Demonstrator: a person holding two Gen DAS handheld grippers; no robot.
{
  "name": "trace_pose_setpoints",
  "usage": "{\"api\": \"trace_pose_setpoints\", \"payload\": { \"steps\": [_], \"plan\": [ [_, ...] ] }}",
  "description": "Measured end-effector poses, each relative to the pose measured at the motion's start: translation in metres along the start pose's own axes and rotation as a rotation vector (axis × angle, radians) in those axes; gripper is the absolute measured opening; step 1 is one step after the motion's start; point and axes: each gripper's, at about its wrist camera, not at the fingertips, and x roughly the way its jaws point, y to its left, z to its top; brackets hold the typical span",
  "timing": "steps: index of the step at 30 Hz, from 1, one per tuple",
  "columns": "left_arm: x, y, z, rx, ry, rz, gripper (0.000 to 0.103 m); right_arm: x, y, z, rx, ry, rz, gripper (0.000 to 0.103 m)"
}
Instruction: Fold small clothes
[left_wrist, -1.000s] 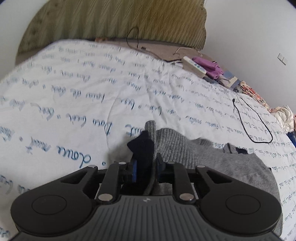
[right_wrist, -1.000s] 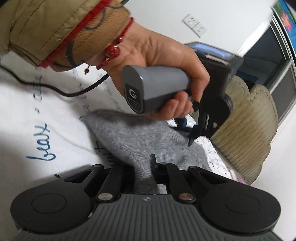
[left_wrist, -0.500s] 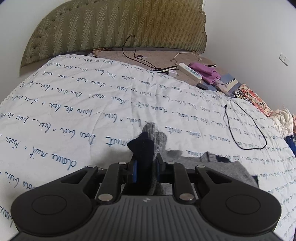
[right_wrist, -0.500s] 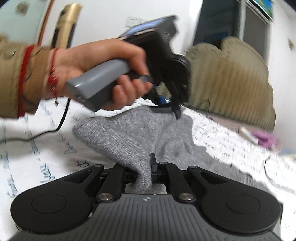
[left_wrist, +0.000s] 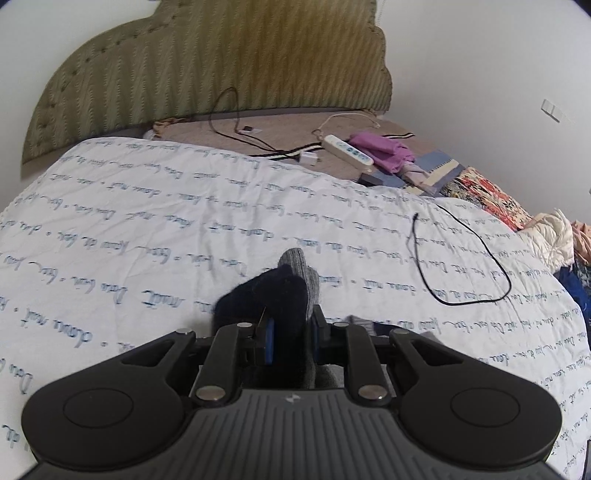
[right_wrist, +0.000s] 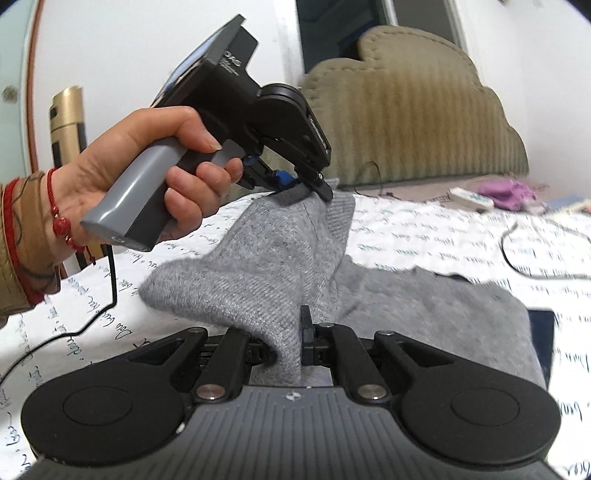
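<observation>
left gripper (right_wrist: 299, 186): pinched tight on a bunched grey-and-navy corner of the sweater (right_wrist: 258, 266)
right gripper (right_wrist: 291, 341): clamped on another grey fold
sweater spot: strung up between both grippers, the far part draping onto the white bedspread (left_wrist: 147, 229)
long axis: roughly gripper to gripper, sagging to the right

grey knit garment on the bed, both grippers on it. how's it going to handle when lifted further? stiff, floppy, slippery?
Likely floppy: the grey garment sags between the left gripper and the right gripper, and its far part lies slack on the bedsheet. Probably not slippery: the fuzzy knit stays bunched between closed pads. It looks light, so the free part would probably trail and swing.
</observation>
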Motion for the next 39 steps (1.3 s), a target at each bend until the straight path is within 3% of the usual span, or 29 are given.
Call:
{"api": "trace_pose_setpoints", "payload": {
  "steps": [15, 21, 31, 39],
  "plan": [
    [0.037, -0.093, -0.023, 0.113, 0.052, -0.041, 0.018, -0.035, -0.06, -0.034, 0.263, 0.029, 0.006, 0.008],
    [0.055, -0.126, -0.035, 0.15, 0.084, -0.061, 0.018, -0.047, -0.074, -0.046, 0.314, 0.029, -0.005, 0.008],
    [0.084, -0.16, -0.056, 0.188, 0.143, -0.076, 0.018, -0.058, -0.103, -0.068, 0.462, 0.065, 0.019, 0.008],
    [0.089, -0.162, -0.056, 0.147, 0.145, -0.112, 0.022, -0.059, -0.111, -0.074, 0.497, 0.081, 0.008, 0.031]
  ]
}}
